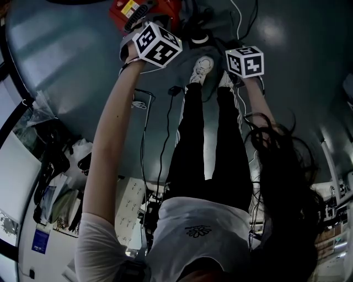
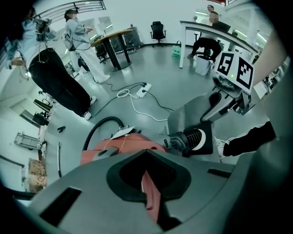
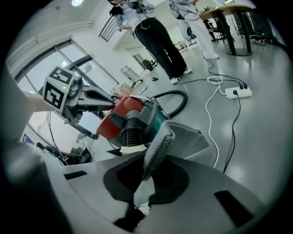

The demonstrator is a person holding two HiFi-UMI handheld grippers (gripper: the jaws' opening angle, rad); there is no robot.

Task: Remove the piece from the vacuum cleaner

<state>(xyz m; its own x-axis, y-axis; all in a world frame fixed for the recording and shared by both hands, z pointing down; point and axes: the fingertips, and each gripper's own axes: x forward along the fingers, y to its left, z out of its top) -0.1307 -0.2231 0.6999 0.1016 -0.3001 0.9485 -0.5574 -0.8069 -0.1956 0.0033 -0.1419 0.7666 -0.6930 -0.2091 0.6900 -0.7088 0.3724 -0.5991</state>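
The red vacuum cleaner [image 2: 120, 150] lies on the grey floor, with its black hose [image 3: 176, 97] curling behind it. My left gripper [image 2: 147, 185] is shut on a thin red edge of its body. A black ribbed cylinder [image 3: 132, 132] sticks out of the vacuum's open end. A grey felt-like piece [image 3: 181, 137] hangs from that end, and my right gripper [image 3: 149, 176] is shut on its folded edge. In the head view both marker cubes [image 1: 157, 44] are held low over the vacuum [image 1: 129, 10], which is mostly hidden behind them.
A white power strip [image 3: 238, 93] and loose cables [image 2: 146, 106] lie on the floor behind the vacuum. My own legs and white shoes [image 1: 202, 67] stand right beside it. Two people [image 2: 75, 34] stand near a round table [image 2: 112, 35]; desks and a chair are further back.
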